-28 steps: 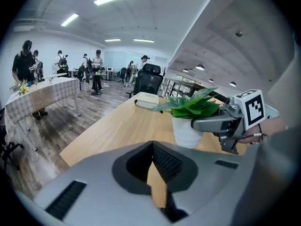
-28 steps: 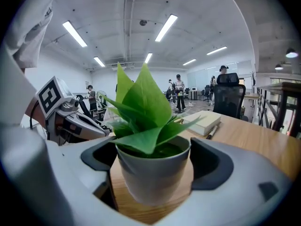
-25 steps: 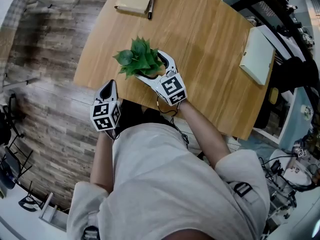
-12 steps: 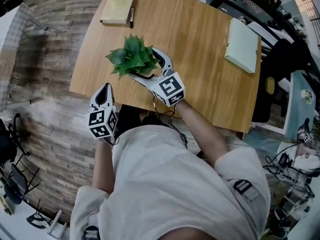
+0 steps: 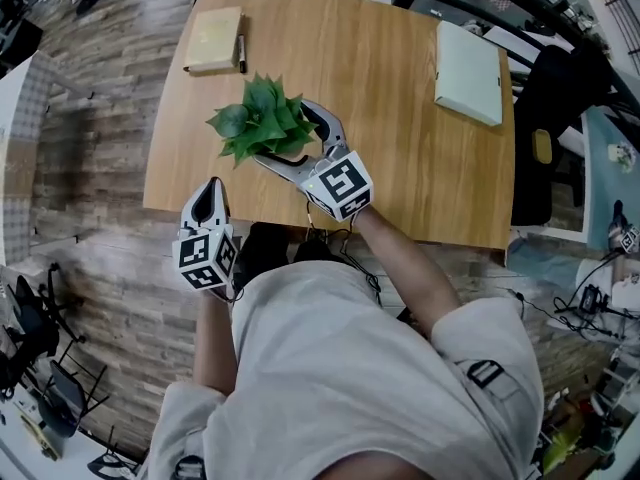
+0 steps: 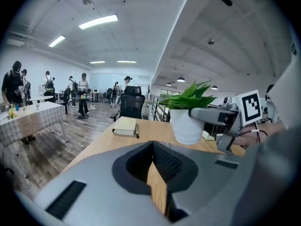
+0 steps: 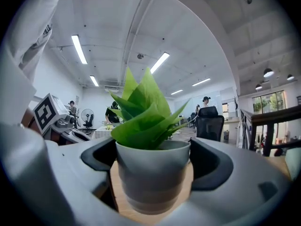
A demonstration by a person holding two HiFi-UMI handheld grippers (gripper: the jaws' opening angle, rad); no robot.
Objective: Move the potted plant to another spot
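The potted plant (image 5: 262, 118) has green leaves and a white pot (image 7: 153, 178). It is over the near-left part of the wooden table (image 5: 400, 148). My right gripper (image 5: 282, 133) is shut on the pot, one jaw on each side of it. In the left gripper view the pot (image 6: 187, 126) stands upright, and I cannot tell whether its base touches the wood. My left gripper (image 5: 212, 193) hangs off the table's near edge, left of the plant. It is shut, with nothing between its jaws.
A tan notebook (image 5: 213, 40) with a black pen (image 5: 241, 53) beside it lies at the table's far left corner. A white book (image 5: 467, 58) lies at the far right. A black chair (image 5: 545, 118) stands right of the table. Several people stand far off (image 6: 47, 86).
The head view has shifted and now shows more of the table's far side. The right gripper keeps its hold on the pot, now slightly farther from the near edge. The left gripper has barely moved.
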